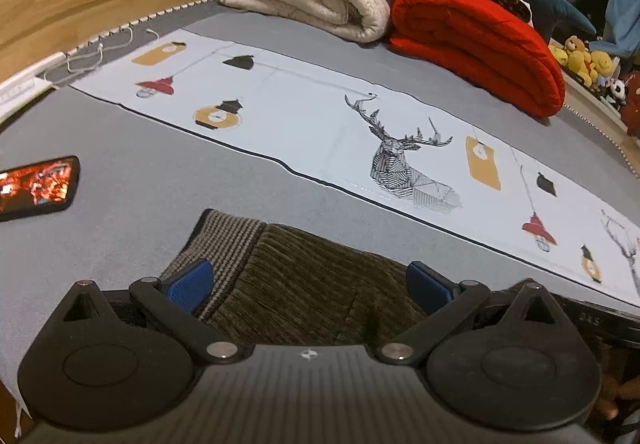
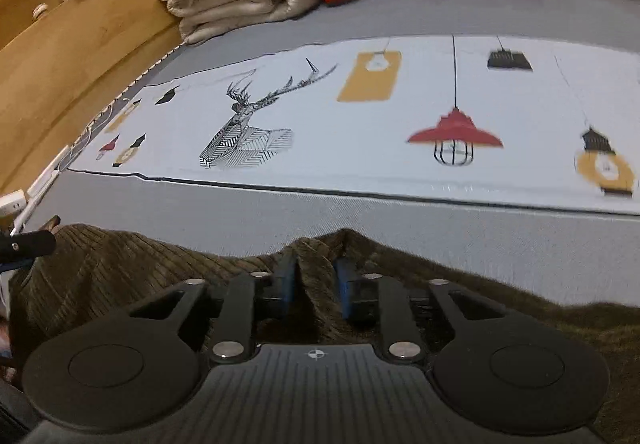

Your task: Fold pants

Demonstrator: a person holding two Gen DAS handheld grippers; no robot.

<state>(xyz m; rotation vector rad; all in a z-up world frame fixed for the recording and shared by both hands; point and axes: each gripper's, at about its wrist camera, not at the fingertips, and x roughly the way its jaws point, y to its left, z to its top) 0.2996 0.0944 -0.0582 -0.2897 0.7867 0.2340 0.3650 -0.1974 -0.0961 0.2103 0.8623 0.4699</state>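
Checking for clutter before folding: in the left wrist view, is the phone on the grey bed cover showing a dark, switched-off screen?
No, the black phone lying on the grey bed cover has a lit screen showing a bright red and orange picture.

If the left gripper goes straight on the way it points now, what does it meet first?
Most likely the brown pants: the fabric already lies between the open fingers of the left gripper, which points downward at it. Beyond the pants lie the grey bed cover and the printed cloth, though depth is unclear.
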